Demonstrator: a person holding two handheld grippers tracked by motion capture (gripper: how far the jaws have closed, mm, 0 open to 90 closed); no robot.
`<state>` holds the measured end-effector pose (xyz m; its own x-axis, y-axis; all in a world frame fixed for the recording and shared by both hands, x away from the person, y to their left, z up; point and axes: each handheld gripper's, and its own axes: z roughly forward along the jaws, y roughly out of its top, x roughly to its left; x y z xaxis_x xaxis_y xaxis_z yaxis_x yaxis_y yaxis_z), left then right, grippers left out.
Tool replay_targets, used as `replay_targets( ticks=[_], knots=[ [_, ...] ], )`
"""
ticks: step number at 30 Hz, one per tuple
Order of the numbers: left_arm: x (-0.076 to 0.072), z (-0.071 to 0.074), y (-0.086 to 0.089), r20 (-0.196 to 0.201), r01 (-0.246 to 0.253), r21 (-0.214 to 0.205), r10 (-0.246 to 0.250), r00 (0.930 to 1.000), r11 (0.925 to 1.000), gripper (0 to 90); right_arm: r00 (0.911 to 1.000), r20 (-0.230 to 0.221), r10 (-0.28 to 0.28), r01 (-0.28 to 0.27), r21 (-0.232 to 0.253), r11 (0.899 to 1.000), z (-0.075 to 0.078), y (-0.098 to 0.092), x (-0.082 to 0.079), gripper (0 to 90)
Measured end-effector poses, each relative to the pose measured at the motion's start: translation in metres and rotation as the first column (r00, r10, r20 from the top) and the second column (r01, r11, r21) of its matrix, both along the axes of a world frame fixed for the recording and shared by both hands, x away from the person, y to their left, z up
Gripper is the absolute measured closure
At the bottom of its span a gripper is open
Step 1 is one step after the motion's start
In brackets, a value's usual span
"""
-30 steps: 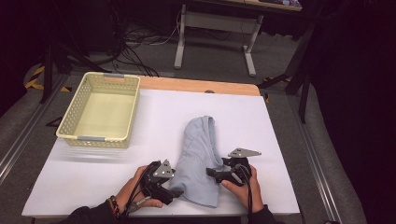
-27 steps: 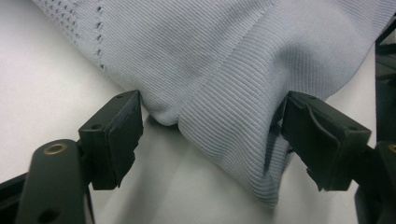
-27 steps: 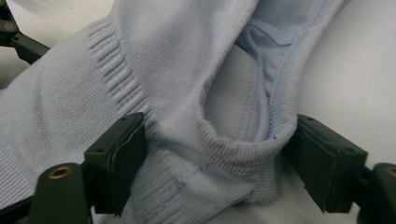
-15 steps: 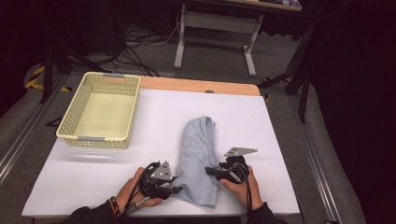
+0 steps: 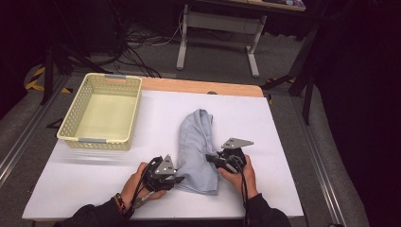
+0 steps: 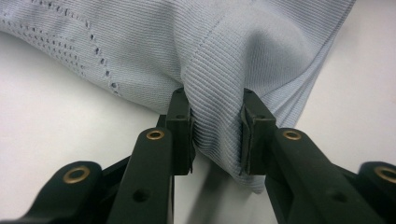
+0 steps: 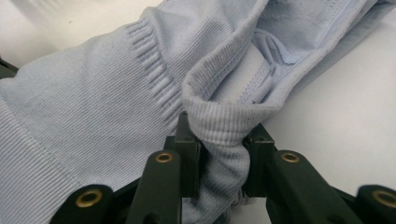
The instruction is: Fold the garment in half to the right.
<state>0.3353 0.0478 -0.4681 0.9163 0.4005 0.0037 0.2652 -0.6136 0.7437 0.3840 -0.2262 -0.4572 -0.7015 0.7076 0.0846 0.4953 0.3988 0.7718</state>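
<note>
A light blue knit garment (image 5: 196, 142) lies bunched lengthwise in the middle of the white table (image 5: 283, 123). My left gripper (image 5: 176, 179) is at its near left corner. In the left gripper view the gripper (image 6: 217, 123) is shut on the garment's ribbed hem (image 6: 219, 79), with fabric squeezed between the jaws. My right gripper (image 5: 213, 159) is at the garment's right edge, a little farther from me. In the right gripper view it (image 7: 219, 137) is shut on a rolled ribbed edge (image 7: 219, 116) of the garment (image 7: 93, 93). A hand holds each gripper.
A pale yellow plastic basket (image 5: 92, 140) stands at the table's far left, with nothing visible inside. A wooden strip (image 5: 198, 86) runs along the far table edge. Cables and a desk frame (image 5: 217, 42) are on the floor beyond.
The garment's near end has been gathered narrower. The right gripper has shifted slightly left and away from me; the left gripper has edged forward a little.
</note>
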Motion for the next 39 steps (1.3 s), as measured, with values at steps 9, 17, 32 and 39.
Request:
replay_targets(
  ticks=[9, 17, 32, 39],
  knots=[
    [0.011, 0.000, 0.001, 0.043, -0.045, 0.018, 0.044, 0.9981, 0.9989, 70.1, 0.9985, 0.054, -0.009, 0.010, -0.008, 1.000, -0.001, 0.010, 0.022, 69.4],
    [0.006, -0.002, 0.003, 0.069, -0.062, 0.003, 0.062, 0.9957, 0.9981, 65.9, 0.9930, 0.045, -0.109, 0.110, -0.018, 0.994, 0.004, -0.001, 0.017, 51.0],
    [-0.013, 0.010, 0.015, 0.074, -0.001, -0.011, 0.002, 0.9972, 0.9999, 68.6, 0.9932, 0.079, -0.085, 0.093, -0.103, 0.990, 0.010, -0.013, -0.002, 85.8],
    [-0.012, 0.004, 0.010, 0.059, 0.015, 0.018, -0.016, 0.9981, 0.9997, 71.3, 0.9947, 0.052, -0.088, 0.093, -0.103, 0.990, 0.008, -0.013, -0.006, 86.2]
  ],
)
